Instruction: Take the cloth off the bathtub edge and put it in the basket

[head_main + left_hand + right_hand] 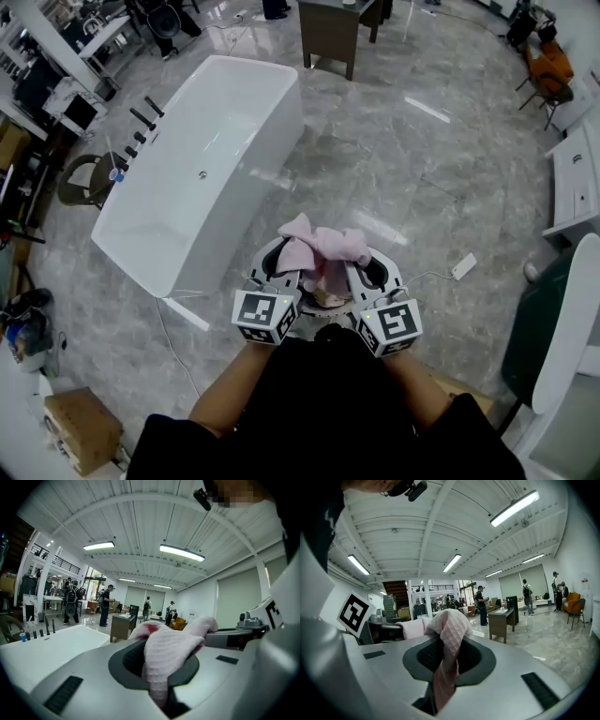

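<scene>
A pink waffle-weave cloth (pixel 319 248) hangs bunched between my two grippers, which I hold close together in front of me over the marble floor. My left gripper (pixel 279 272) is shut on the cloth's left end, and the fabric (pixel 166 660) runs down into its jaws. Pinched in the jaws of my right gripper (pixel 367 274) is the other end of the cloth (pixel 446 660). The white bathtub (pixel 202 159) stands to the front left, its rim bare. A tan thing (pixel 330 298) shows just under the cloth; I cannot tell what it is.
Black taps (pixel 141 131) line the tub's far left edge. A dark wooden table (pixel 330 28) stands beyond the tub. White cabinets (pixel 572 183) are at the right, a cardboard box (pixel 80 427) at the lower left. A white power strip (pixel 463 267) lies on the floor. People (pixel 105 604) stand far off.
</scene>
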The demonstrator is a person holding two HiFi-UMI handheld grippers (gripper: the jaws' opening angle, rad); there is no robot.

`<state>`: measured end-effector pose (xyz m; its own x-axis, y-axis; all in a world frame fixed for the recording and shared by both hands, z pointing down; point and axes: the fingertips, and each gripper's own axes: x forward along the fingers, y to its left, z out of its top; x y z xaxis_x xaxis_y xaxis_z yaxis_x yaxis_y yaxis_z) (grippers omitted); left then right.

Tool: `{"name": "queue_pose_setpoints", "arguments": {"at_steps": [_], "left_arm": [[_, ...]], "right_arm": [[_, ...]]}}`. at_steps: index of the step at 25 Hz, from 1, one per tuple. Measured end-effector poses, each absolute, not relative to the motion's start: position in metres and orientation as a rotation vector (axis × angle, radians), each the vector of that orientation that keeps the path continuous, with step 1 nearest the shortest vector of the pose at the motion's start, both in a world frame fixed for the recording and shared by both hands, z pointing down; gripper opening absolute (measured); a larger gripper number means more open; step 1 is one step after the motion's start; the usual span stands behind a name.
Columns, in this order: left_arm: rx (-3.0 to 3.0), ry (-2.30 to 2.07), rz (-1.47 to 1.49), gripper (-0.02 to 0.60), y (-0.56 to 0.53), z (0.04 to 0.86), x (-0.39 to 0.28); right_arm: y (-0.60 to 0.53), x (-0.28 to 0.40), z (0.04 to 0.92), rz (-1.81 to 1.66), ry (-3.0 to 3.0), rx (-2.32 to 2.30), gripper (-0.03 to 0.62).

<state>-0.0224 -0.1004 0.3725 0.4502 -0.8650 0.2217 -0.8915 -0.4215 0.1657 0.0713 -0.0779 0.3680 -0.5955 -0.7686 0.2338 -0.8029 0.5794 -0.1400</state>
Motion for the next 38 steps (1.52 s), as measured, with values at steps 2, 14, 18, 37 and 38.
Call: {"name": "queue_pose_setpoints", "arguments": {"at_steps": [2, 14, 18, 37, 38], "left_arm": [[2.446, -1.516, 0.163, 0.044, -0.102, 0.38, -0.014], [2.32, -1.48, 0.289, 0.044, -0.115, 0.457, -0.012], [2.273, -1.404, 0.349, 0.044, -0.108, 0.493, -0.018], [2.067, -1.329, 0.523, 0.044, -0.09, 0.616, -0.02], [2.058, -1.321, 0.53, 0.044, -0.088, 0.62, -0.02]], "right_arm": [[-0.082, 0.075, 0.376, 0.352, -2.655, 1.315, 0.061], [-0.096, 0.073, 0.439, 0.468, -2.638, 1.227, 0.061], [-0.098, 0.079, 0.464, 0.502, -2.542, 1.297, 0.061], [-0.09, 0.073, 0.579, 0.588, -2.325, 1.202, 0.061], [-0.09, 0.073, 0.584, 0.587, -2.307, 1.204, 0.061]]}}
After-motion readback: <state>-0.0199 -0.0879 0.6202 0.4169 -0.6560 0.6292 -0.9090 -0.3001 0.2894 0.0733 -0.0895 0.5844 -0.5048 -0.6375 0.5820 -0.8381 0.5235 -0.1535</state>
